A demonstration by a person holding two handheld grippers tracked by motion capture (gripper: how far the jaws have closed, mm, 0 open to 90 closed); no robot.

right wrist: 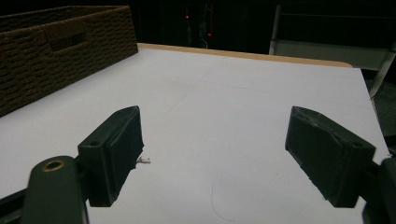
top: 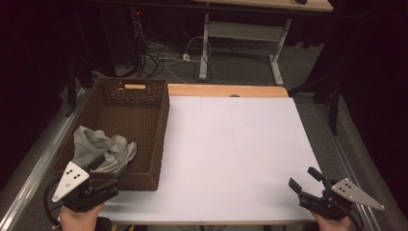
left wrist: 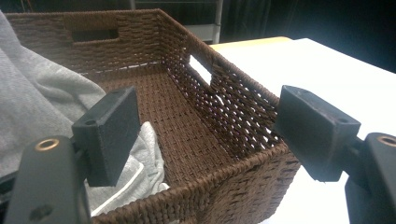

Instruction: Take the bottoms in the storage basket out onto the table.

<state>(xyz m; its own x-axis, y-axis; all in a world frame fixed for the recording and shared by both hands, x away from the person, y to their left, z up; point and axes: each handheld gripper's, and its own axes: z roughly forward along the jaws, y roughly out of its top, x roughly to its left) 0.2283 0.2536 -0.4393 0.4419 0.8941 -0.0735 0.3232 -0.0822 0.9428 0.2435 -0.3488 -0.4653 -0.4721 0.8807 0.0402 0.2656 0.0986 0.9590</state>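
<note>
Presently catalogued: one grey garment (top: 101, 147), apparently a soft knit top with a pale trim, lying crumpled in the near left part of a brown woven basket (top: 144, 120) that stands on the left side of the table. Table surface: a white sheet (top: 235, 154) over a wooden top (top: 226, 90), bare apart from the basket. Left gripper (top: 103, 174): held at the basket's near edge, jaws spread wide, pointing into the basket; in the left gripper view its left jaw stands over the cloth and its right jaw over the basket's right wall, with nothing between them. Right gripper (top: 305, 179): at the near right corner of the table, well apart from the basket, jaws likewise wide and empty above the white sheet. Handling, by judgement: the garment looks light, limp and not slippery or fragile; it will sag and trail when lifted, so a pinch on a raised fold (left wrist: 32, 88) near the top of the heap should serve better than a grab at the flat edge by the trim (left wrist: 135, 175). A thick bunch of cloth between the jaws would hold more surely than a single layer. Basket: stiff weave with handle slots in its walls (left wrist: 91, 33); the cloth could snag on the rough rim while coming out.
</note>
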